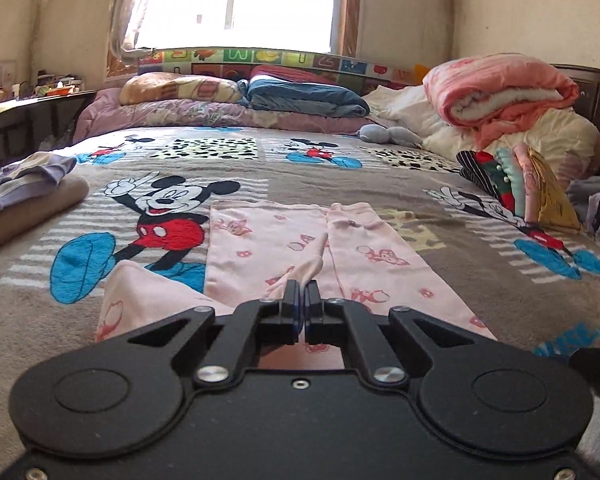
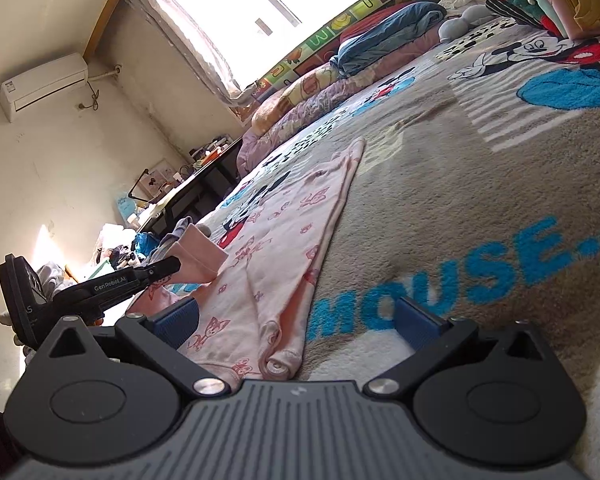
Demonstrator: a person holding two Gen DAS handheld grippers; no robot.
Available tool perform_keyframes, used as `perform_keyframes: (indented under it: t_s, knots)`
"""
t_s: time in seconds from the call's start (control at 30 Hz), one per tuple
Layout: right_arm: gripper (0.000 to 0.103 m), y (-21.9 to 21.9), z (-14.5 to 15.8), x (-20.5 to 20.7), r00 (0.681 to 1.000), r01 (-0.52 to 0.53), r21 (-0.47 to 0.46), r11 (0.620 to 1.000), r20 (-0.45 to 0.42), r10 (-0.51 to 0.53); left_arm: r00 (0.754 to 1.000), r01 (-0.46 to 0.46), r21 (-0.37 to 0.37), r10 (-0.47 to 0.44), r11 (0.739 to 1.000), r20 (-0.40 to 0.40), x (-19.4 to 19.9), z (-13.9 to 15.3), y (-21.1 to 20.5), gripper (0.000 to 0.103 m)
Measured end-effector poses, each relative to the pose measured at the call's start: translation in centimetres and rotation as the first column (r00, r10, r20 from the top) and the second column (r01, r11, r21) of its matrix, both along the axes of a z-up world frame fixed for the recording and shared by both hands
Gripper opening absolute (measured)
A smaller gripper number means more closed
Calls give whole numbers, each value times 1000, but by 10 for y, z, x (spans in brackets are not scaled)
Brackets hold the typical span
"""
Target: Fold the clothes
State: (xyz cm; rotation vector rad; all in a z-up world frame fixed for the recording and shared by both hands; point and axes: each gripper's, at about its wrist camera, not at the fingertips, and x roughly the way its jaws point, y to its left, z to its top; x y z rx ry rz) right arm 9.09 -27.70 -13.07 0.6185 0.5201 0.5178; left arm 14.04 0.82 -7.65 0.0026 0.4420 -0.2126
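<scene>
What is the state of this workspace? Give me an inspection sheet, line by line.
Surface: bed covered by a cartoon-mouse blanket.
Job's things: pink printed garment lying flat on the blanket, one edge lifted.
Clutter: folded clothes at the left edge; a leaning stack of clothes on the right; rolled pink quilt; blue bedding; grey plush toy.
Grippers: left gripper, jaws shut on the garment's edge; right gripper, jaws open, low over the garment's snap end, gripping nothing.
Cables: a cord below the air conditioner.
Surroundings: bright window, curtains, cluttered dark desk.
</scene>
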Motion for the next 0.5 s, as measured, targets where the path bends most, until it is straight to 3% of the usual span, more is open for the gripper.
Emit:
perform_keyframes:
  t_s: [0.2, 0.23, 0.3, 0.5]
  knots:
    - [103, -3, 2, 0, 1000, 12, 26, 1000, -3, -12, 994, 103, 63, -101, 993, -36, -4, -12, -23, 1]
    - [102, -4, 3, -1, 1000, 21, 36, 999, -5, -21, 990, 130, 73, -126, 989, -62, -4, -15, -26, 7]
    - [101, -4, 6, -2, 999, 37, 49, 998, -10, -36, 981, 173, 80, -165, 982, -99, -5, -19, -28, 39]
    - [82, 9, 23, -5, 999, 36, 170, 985, -30, -32, 973, 220, 12, -219, 975, -69, -24, -4, -13, 41]
